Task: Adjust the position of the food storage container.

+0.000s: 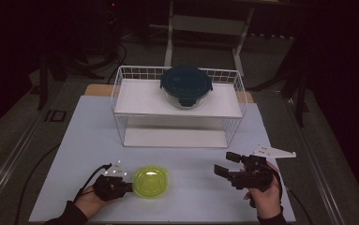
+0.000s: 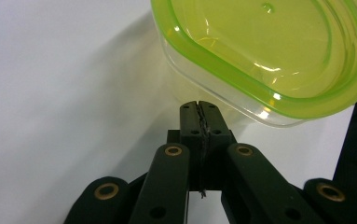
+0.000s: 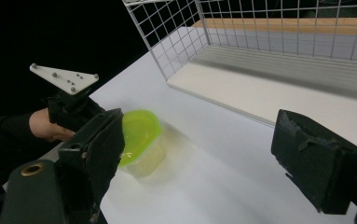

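Observation:
A small clear container with a yellow-green lid stands near the table's front edge, left of centre. My left gripper is shut with nothing between its jaws. Its tips sit right at the container's left side wall; whether they touch it I cannot tell. My right gripper is held at the front right, pointing left toward the container. Its jaws are wide apart and empty, well away from the container. In the right gripper view the left gripper's body shows behind the container.
A white wire rack with two white shelves stands at the table's middle back. A round glass container with a dark blue clip lid sits on its upper shelf. The pale table top spreads between rack and grippers.

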`<move>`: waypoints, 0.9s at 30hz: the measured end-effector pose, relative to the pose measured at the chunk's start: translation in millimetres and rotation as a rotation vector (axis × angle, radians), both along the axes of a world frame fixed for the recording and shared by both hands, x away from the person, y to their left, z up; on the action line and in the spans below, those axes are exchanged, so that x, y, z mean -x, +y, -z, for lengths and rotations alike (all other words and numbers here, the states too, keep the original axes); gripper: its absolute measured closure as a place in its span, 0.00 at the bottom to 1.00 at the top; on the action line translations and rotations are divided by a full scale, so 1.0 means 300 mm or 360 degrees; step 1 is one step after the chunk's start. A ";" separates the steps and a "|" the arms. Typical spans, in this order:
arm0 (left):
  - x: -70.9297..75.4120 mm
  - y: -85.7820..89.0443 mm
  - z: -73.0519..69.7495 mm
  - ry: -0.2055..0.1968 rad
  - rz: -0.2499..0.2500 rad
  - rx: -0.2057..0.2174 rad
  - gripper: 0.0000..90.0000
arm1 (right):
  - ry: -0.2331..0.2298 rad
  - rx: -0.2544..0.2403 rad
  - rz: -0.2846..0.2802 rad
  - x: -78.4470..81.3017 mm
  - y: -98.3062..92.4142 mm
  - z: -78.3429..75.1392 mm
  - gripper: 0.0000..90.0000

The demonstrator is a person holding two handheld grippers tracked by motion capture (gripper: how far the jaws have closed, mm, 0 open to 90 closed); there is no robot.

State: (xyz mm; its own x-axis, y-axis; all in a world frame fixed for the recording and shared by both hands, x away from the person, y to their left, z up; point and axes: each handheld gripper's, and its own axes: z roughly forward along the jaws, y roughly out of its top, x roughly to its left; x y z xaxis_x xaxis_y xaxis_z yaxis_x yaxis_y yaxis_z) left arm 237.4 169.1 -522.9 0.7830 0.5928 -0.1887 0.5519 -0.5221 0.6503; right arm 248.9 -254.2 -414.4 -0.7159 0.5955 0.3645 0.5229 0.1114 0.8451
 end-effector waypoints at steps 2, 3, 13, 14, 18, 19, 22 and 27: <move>-0.006 -0.018 -0.001 0.0000 0.0015 -0.0009 0.99 | 0.0008 -0.0002 0.0001 -0.001 -0.001 0.001 0.18; -0.006 -0.018 -0.001 0.0000 0.0015 -0.0009 0.99 | 0.0010 -0.0003 0.0001 -0.001 -0.001 0.002 0.18; -0.034 -0.110 0.002 0.0019 0.0079 0.0015 0.99 | 0.0012 -0.0003 -0.0002 -0.001 0.000 0.004 0.18; -0.037 -0.119 0.003 0.0018 0.0079 0.0015 0.99 | 0.0013 -0.0006 -0.0002 -0.002 0.000 0.005 0.18; -0.043 -0.154 0.001 0.0020 0.0107 0.0014 0.99 | 0.0012 0.0000 -0.0005 -0.002 0.001 0.007 0.18; -0.044 -0.162 0.001 0.0018 0.0107 0.0025 0.99 | 0.0011 -0.0001 -0.0005 -0.002 0.000 0.007 0.18; -0.046 -0.187 0.001 0.0014 0.0135 0.0028 0.99 | 0.0014 -0.0002 -0.0003 -0.002 -0.004 0.007 0.18; -0.047 -0.229 0.007 0.0025 0.0167 0.0036 0.99 | 0.0015 -0.0002 0.0001 -0.002 -0.008 0.009 0.18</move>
State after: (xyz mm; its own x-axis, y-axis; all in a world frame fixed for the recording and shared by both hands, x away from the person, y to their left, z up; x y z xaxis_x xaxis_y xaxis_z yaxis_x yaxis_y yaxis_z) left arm 251.6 100.3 -525.0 0.8371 0.5033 -0.2142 0.5056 -0.5625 0.6542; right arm 249.6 -256.5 -417.1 -0.7121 0.5952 0.3723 0.5311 0.1099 0.8402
